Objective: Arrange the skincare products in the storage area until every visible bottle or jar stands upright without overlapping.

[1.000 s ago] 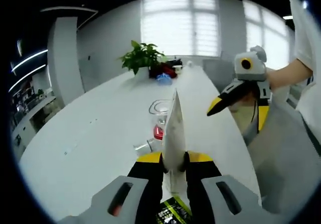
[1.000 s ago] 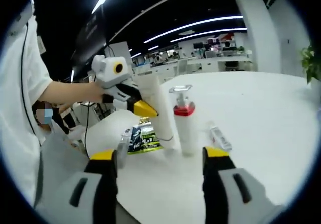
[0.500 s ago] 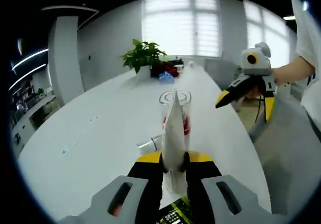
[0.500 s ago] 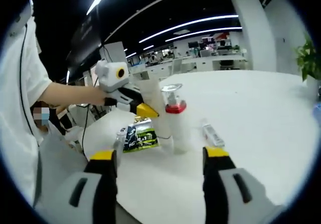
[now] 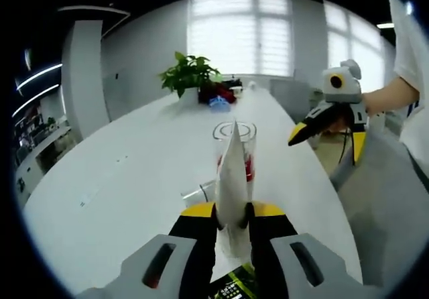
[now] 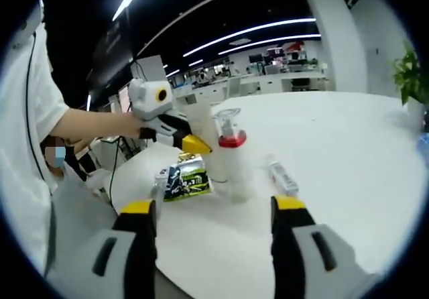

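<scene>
My left gripper [image 5: 232, 213] is shut on a white tube [image 5: 232, 171] that stands with its flat crimped end up. Right behind the tube stands a pump bottle [image 5: 249, 167] with a red collar and a clear cap. In the right gripper view the same left gripper [image 6: 193, 144], held by a hand, grips the white tube [image 6: 203, 135] beside the pump bottle [image 6: 231, 157]. My right gripper [image 6: 213, 208] is open and holds nothing, a short way in front of the bottle. It also shows open at the right of the left gripper view [image 5: 326, 140].
On the white table [image 6: 348, 151] a green and black sachet [image 6: 184, 179] lies flat, with a small bottle [image 6: 159, 186] near it. A small tube [image 6: 281, 175] lies on its side right of the pump bottle. A potted plant [image 5: 188, 75] stands at the far end.
The pump bottle now lines up straight behind the held tube in the left gripper view. My right gripper has drawn back a little from the bottles. The left grip is unchanged.
</scene>
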Action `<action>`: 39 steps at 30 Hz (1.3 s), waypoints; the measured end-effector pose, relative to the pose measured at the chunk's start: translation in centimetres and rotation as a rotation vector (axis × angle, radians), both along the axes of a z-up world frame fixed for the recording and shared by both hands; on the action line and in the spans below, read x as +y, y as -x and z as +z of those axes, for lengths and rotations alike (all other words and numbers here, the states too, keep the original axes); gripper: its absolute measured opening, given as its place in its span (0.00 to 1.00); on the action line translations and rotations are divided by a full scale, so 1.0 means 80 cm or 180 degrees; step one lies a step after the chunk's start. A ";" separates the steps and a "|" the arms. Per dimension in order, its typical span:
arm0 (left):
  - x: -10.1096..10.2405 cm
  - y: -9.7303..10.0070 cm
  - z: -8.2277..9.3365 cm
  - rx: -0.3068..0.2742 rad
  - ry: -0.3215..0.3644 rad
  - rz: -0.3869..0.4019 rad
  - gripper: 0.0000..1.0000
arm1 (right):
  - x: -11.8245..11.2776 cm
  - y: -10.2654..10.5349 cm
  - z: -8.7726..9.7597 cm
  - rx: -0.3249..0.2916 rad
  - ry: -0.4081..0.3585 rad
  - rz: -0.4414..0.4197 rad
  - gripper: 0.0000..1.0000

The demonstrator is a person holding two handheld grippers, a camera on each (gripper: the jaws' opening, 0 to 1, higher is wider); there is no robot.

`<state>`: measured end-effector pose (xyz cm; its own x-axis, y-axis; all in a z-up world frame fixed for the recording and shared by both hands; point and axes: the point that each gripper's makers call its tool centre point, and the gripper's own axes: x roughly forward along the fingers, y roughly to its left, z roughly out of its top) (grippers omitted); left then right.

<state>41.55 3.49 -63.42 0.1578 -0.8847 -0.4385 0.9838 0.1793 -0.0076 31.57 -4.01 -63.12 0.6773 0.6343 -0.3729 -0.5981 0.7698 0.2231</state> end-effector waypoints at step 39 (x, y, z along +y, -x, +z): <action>0.015 -0.003 -0.005 0.0082 -0.0199 0.0102 0.40 | 0.000 -0.001 0.009 -0.0066 0.0061 -0.0001 0.72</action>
<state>41.79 4.68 -63.82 0.1736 -0.8502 -0.4971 0.9771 0.2116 -0.0207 31.65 -4.01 -62.43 0.6852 0.6270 -0.3708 -0.6022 0.7739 0.1958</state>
